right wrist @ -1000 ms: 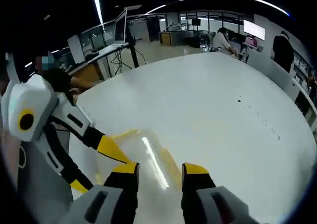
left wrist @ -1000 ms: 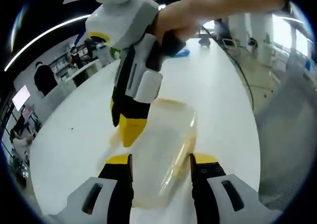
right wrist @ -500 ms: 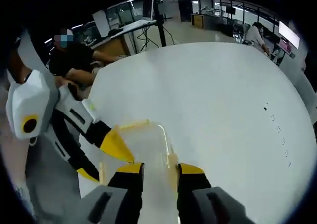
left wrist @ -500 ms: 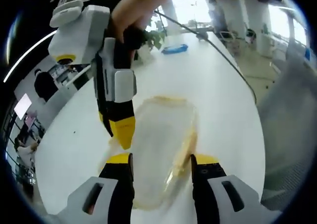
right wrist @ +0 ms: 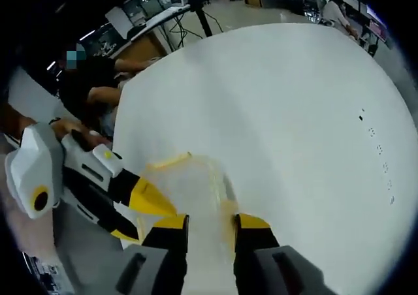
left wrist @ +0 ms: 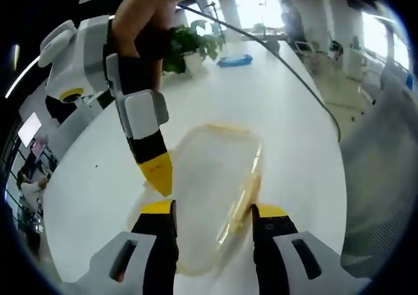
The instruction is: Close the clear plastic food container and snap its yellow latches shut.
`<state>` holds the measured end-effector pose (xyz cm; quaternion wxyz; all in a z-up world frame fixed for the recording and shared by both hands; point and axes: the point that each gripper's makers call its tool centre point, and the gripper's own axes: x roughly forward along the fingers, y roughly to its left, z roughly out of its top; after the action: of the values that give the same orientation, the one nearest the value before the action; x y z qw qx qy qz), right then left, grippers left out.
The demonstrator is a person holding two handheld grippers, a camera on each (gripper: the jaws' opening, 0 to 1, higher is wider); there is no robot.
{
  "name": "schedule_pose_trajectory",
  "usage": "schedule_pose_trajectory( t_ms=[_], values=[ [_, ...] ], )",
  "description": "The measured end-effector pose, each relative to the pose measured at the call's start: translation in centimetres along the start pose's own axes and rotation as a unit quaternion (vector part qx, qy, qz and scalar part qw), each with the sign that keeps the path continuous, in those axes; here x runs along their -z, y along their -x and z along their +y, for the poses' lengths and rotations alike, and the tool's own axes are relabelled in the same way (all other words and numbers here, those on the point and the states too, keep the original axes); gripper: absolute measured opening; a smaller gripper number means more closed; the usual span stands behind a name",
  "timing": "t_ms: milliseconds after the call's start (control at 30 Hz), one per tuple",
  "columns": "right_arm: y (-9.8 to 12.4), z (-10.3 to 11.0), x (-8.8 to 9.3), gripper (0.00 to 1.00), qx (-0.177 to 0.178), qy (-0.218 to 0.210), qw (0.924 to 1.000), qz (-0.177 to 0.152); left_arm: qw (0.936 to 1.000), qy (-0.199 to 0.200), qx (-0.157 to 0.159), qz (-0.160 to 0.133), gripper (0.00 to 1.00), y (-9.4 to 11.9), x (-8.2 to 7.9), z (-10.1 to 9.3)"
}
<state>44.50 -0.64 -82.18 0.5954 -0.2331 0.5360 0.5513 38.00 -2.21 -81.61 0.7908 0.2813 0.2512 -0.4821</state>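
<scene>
Clear container [left wrist: 212, 190] (lid down) between jaws

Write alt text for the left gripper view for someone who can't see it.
A clear plastic food container with yellow latches sits on a white table, between the open jaws of the left claw at the bottom of the view. The right claw, held in a person's hand, comes down from the upper left with its yellow tip at the container's left edge.

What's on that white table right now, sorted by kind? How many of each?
Clear plastic food container with yellow latches: 1
Hand-held tongs working at it: 2, the left tongs and the right tongs
Potted green plant at the far end: 1
Blue object at the far end, too small to identify: 1
Total: 5
</scene>
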Motion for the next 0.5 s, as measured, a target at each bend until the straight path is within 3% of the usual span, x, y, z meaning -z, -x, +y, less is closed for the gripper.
schedule_pose_trajectory(
  t_ms=[367, 400, 433, 500],
  values=[
    [-0.2, 0.1, 0.2, 0.25, -0.029, -0.013, 0.9995, 0.007, 0.9999, -0.008, -0.007, -0.004, 0.42, -0.2, 0.0, -0.1],
    [-0.4, 0.8, 0.4, 0.26, -0.049, -0.037, 0.998, 0.013, 0.9999, -0.013, -0.009, -0.006, 0.42, -0.1, -0.1, 0.0],
    [-0.4, 0.8, 1.1, 0.27, -0.067, -0.009, 0.9973, 0.029, 0.9999, -0.01, -0.001, -0.008, 0.42, -0.2, -0.2, -0.5],
    [-0.5, 0.3, 0.5, 0.27, -0.059, -0.021, 0.998, 0.009, 0.9999, -0.01, -0.009, -0.009, 0.42, -0.2, -0.2, -0.4]
  ],
)
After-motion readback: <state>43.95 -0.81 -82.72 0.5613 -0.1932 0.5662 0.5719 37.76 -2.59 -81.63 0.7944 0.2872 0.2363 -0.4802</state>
